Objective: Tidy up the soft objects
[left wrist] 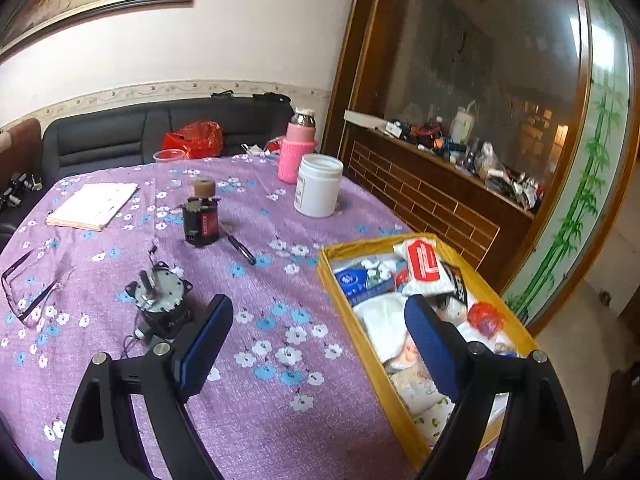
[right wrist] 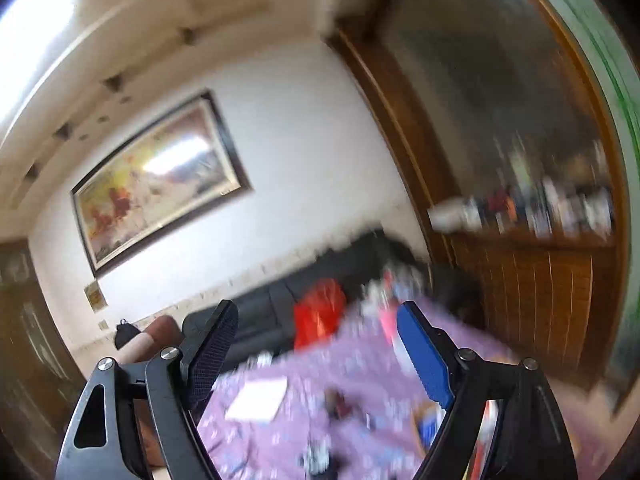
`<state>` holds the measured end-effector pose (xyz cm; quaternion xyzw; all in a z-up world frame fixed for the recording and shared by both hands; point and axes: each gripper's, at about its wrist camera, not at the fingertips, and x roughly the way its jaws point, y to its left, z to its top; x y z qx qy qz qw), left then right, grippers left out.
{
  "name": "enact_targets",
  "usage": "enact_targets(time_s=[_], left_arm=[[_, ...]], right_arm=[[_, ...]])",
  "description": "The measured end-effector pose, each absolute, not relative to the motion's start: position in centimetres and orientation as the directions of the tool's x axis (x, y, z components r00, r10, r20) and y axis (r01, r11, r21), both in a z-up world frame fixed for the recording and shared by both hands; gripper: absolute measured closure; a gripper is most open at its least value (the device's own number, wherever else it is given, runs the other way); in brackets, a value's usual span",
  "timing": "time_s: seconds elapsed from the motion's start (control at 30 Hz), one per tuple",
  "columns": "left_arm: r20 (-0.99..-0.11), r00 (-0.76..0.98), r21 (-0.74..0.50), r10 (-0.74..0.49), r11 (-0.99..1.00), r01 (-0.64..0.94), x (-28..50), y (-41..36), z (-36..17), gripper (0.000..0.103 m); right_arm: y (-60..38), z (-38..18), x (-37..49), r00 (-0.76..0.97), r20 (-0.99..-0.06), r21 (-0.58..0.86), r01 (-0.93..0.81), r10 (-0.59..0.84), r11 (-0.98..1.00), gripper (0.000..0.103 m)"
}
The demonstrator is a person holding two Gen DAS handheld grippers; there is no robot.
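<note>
Purple flowered surface (left wrist: pixel 280 360) in a living room, both tongs spread wide and empty.
The soft packets (left wrist: pixel 420 266) fill the yellow box (left wrist: pixel 360 340); left tongs (left wrist: pixel 320 328) hover beside it, dark sofa (left wrist: pixel 120 136) beyond; right tongs (right wrist: pixel 316 328) face the framed painting (right wrist: pixel 160 176).

A lived-in home living room: a dark sofa (left wrist: pixel 160 132) under a framed painting (right wrist: pixel 160 176), a table in a purple floral cloth (left wrist: pixel 260 312) strewn with glasses (left wrist: pixel 28 288), a thermos (left wrist: pixel 298 148) and a jar (left wrist: pixel 319 185), and a cluttered wooden cabinet (left wrist: pixel 440 184).
</note>
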<state>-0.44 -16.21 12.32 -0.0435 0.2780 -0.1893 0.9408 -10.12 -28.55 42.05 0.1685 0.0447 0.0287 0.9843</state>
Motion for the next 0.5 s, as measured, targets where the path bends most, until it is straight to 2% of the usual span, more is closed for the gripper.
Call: enact_targets(time_s=[0.13,0.27,0.37,0.43,0.5], left_arm=[[-0.474,0.802,-0.170,-0.363,0.932,0.321,-1.6,-14.7,14.0,0.016],[-0.399,0.856,-0.163,-0.329,0.944,0.287,-3.6,-10.1,18.0,0.016],[-0.316,0.917,-0.114,-0.245,0.969,0.219,-5.7,-6.7,21.5,0.016],[-0.264,0.940,-0.106,-0.216,0.975,0.194,-7.4,-4.7,24.0,0.016],[-0.175,0.975,-0.073,-0.137,0.989,0.126,-9.7,-2.4,27.5,0.016]], right_arm=[[-26.2,48.8,-10.7,0.991,-0.012,0.358,-0.121,0.134,0.926,0.017],[-24.3,54.0,-13.6,0.986,0.075,0.354,-0.164,0.147,0.921,0.017],[-22.7,57.5,-17.0,0.978,0.148,0.298,-0.187,0.148,0.936,0.017],[-22.4,58.9,-18.9,0.970,0.176,0.297,-0.215,0.168,0.930,0.017],[-22.6,60.6,-20.9,0.960,0.219,0.321,-0.240,0.174,0.916,0.017]])
